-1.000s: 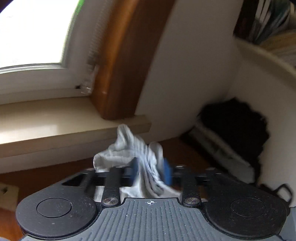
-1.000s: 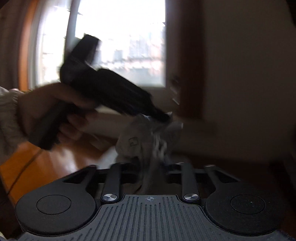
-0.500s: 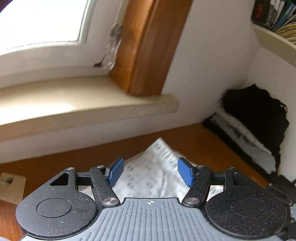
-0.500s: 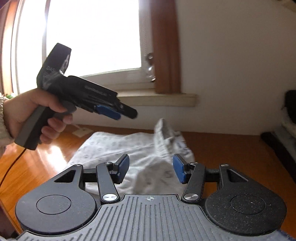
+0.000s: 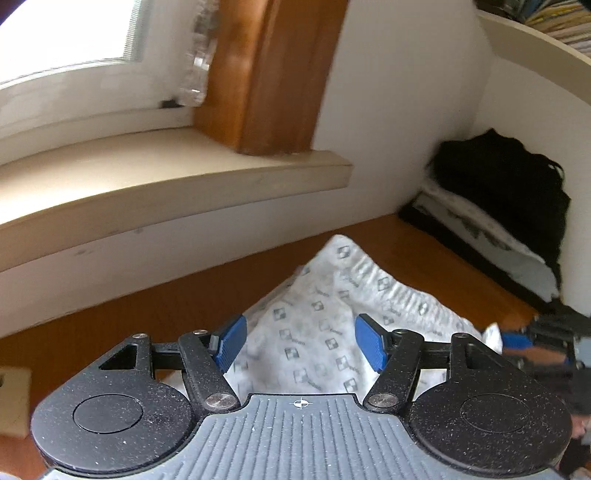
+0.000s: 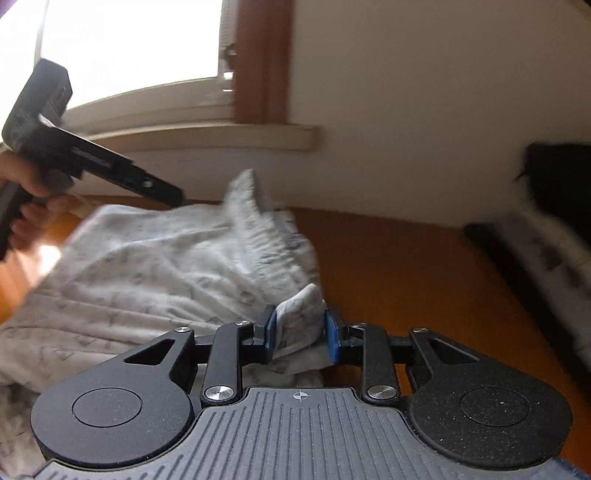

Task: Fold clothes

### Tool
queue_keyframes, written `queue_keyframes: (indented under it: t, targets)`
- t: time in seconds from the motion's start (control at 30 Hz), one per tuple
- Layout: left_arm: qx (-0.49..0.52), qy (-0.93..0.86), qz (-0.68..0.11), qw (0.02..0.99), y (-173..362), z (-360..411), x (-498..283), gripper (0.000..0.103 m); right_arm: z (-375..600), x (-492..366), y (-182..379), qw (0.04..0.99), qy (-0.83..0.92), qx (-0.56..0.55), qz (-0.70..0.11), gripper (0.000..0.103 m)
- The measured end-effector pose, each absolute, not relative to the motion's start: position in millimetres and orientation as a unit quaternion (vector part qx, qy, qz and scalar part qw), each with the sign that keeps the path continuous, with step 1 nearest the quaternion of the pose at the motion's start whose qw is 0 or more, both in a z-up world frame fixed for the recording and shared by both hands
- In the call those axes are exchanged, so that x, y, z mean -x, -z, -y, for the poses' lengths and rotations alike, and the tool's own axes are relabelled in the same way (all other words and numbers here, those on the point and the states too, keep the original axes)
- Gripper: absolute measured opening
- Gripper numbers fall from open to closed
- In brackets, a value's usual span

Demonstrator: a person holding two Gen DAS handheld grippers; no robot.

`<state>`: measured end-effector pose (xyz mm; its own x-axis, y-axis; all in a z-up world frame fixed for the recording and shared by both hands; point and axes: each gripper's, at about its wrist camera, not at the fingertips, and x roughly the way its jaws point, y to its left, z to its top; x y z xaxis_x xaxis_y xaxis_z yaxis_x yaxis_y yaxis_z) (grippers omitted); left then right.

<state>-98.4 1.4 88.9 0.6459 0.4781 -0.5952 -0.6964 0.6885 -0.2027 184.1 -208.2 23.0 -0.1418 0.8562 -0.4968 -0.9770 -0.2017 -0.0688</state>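
Note:
A white garment with small grey square prints [image 5: 325, 317] lies crumpled on the wooden table [image 5: 147, 314]; it also shows in the right wrist view [image 6: 147, 266]. My left gripper [image 5: 301, 345] is open above it, holding nothing. It appears in the right wrist view [image 6: 110, 173], raised over the garment's far left side. My right gripper [image 6: 300, 334] has its blue pads on either side of a bunched edge of the garment [image 6: 301, 314], partly closed around it. The right gripper shows blurred at the right edge of the left wrist view [image 5: 532, 343].
A beige window sill [image 5: 166, 184] and a brown wooden frame [image 5: 269, 74] stand behind the table. A stack of folded black and white clothes [image 5: 498, 206] sits in the far right corner against the white wall. A shelf with books [image 5: 546, 33] hangs above.
Both grippers let go of the garment, which dropped onto the table. The right gripper then lowered and narrowed around a bunched edge. The left stayed open.

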Motion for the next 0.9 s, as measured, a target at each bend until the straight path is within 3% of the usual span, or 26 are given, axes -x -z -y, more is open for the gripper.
queue_keyframes:
  t: [0.23, 0.3, 0.37, 0.43, 0.6, 0.73, 0.9]
  targets:
    - [0.177, -0.256, -0.276, 0.909, -84.6, -31.6, 56.0, 0.069, 181.0, -243.3, -29.5, 0.668, -0.69, 0.226, -0.164, 0.026]
    - [0.167, -0.24, -0.278, 0.915, -81.3, -37.3, 46.2, 0.063, 180.9, -258.1, -35.7, 0.661, -0.696, 0.198, -0.197, 0.026]
    - [0.163, -0.223, -0.28, 0.92, -77.0, -41.9, 38.7, 0.032, 186.2, -256.4, -43.0, 0.666, -0.691, 0.197, -0.2, 0.026]
    - [0.157, -0.221, -0.269, 0.924, -78.1, -40.7, 36.7, 0.016, 198.8, -249.0, -51.1, 0.666, -0.692, 0.198, -0.196, 0.026]
    - [0.15, -0.25, -0.226, 0.93, -86.4, -30.6, 45.0, 0.016, 224.0, -198.5, -63.8, 0.664, -0.699, 0.204, -0.17, 0.026]
    - [0.14, -0.244, -0.214, 0.935, -101.1, -2.3, 66.9, 0.045, 248.0, -160.9, -59.5, 0.653, -0.708, 0.2, -0.179, 0.027]
    - [0.122, -0.223, -0.226, 0.94, -103.3, 35.5, 104.7, 0.048, 261.6, -125.8, -53.9, 0.656, -0.699, 0.205, -0.198, 0.033]
